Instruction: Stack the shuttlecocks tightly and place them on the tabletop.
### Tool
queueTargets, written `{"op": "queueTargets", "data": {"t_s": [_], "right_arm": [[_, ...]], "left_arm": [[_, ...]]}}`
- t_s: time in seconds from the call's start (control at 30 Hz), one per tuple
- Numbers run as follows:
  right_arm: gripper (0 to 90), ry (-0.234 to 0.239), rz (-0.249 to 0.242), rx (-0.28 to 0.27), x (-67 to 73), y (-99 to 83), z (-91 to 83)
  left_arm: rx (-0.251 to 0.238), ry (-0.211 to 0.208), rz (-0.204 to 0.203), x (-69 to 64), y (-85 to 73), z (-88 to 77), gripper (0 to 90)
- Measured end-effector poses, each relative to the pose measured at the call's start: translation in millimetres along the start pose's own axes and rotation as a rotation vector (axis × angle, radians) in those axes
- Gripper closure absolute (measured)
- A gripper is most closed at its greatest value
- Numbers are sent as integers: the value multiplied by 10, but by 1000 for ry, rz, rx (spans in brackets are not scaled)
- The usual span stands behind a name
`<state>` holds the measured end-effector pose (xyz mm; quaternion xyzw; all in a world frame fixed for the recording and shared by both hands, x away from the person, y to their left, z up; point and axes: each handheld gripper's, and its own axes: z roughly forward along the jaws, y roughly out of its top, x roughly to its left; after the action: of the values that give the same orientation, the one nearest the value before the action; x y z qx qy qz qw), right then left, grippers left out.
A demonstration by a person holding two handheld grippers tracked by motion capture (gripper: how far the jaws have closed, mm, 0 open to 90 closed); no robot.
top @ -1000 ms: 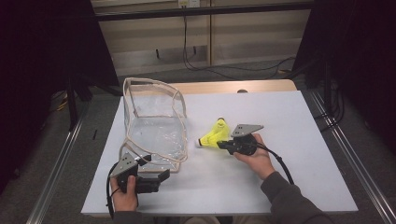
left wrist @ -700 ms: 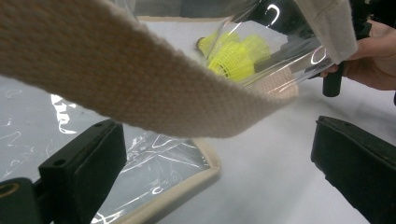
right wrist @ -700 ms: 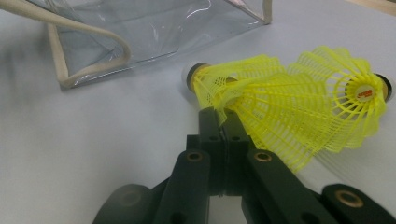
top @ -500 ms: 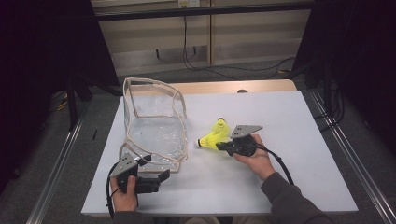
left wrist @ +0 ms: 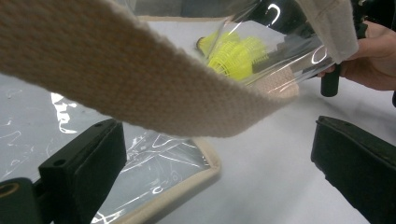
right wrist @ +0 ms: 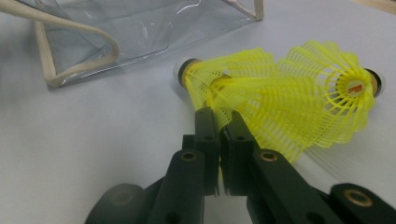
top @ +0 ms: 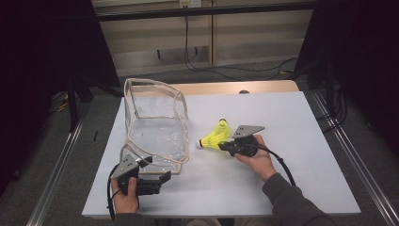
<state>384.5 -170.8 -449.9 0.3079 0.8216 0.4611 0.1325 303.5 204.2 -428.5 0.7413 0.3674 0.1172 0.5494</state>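
White and bare, the counter [top: 291, 141] carries a clear bag and two nested yellow shuttlecocks, with dark surroundings beyond it. At lower centre of the right gripper view, the right gripper [right wrist: 220, 122] has its fingers [right wrist: 206, 126] pressed nearly together on the mesh skirt of the yellow shuttlecocks [right wrist: 280, 100], pinching a thin fold of it; the jaws have just eased a little wider, yet the skirt is plainly between them. A pinch on the skirt, rather than on the cork, probably suits the light, springy mesh. The shuttlecocks lie on their side at the centre of the high view [top: 215, 136], cork pointing left toward the bag. At lower left of that view the left gripper [top: 160, 181] sits by the near corner of the clear bag [top: 157, 134], its fingers [left wrist: 84, 163] wide apart with nothing between them; one rests over the bag's edge. The bag's woven strap [left wrist: 140, 84] crosses just above. That hand seems stationed to steady or open the bag for loading
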Motion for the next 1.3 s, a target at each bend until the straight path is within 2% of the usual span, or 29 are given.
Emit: {"op": "queueTargets", "data": {"t_s": [0.43, 0.97, 1.03, 1.3], "right_arm": [[774, -15, -2, 15, -11, -16, 19], [566, -52, 13, 17, -27, -23, 5], [515, -58, 25, 19, -30, -23, -2], [416, -79, 57, 19, -65, -37, -89]], "left_arm": [[1, 0, 0, 1, -1, 1, 34], [1, 1, 0, 2, 0, -1, 34], [1, 0, -1, 1, -1, -1, 34], [1, 0, 0, 1, 0, -3, 34]]}}
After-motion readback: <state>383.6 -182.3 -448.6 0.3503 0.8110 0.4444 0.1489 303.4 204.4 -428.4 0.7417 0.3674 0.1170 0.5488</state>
